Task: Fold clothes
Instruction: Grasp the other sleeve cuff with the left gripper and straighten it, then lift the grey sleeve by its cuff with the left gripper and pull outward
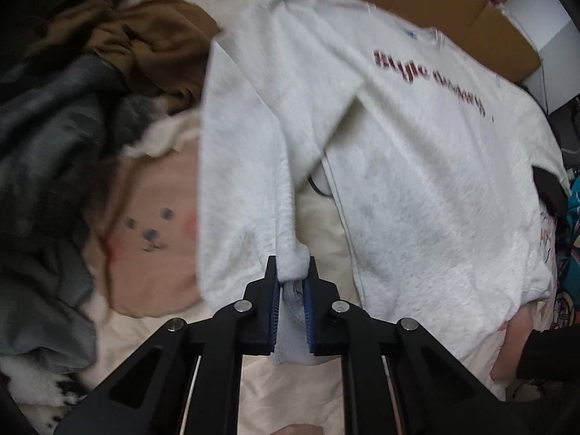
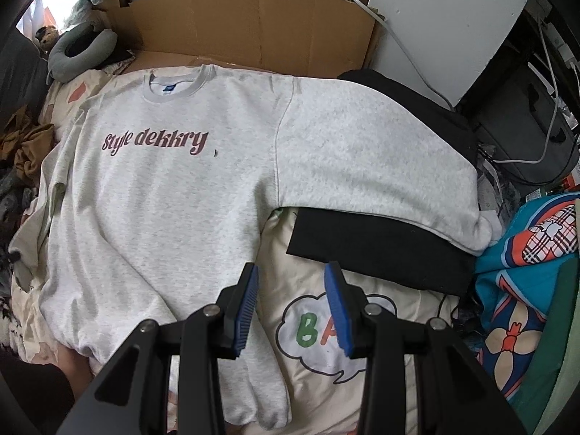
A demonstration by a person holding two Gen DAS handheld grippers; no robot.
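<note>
The sweatshirt (image 2: pixel 174 195) is showing pale heather grey, with maroon-pink lettering at about ten o'clock in the right wrist view and a small blue neck label (image 2: pixel 168 88). Cream bedding (image 2: pixel 290 253) is showing a white cloud with green and orange letters at six o'clock. A teal cloth (image 2: pixel 525 272) with orange and cream flowers is sitting at four o'clock; brown cardboard (image 2: pixel 253 25) at twelve.

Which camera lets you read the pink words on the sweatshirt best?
The right wrist view: the lettering on the sweatshirt is sharp, upright and reads "Style dekkry". In the left wrist view, the same lettering is slanted and too blurred to read.
</note>
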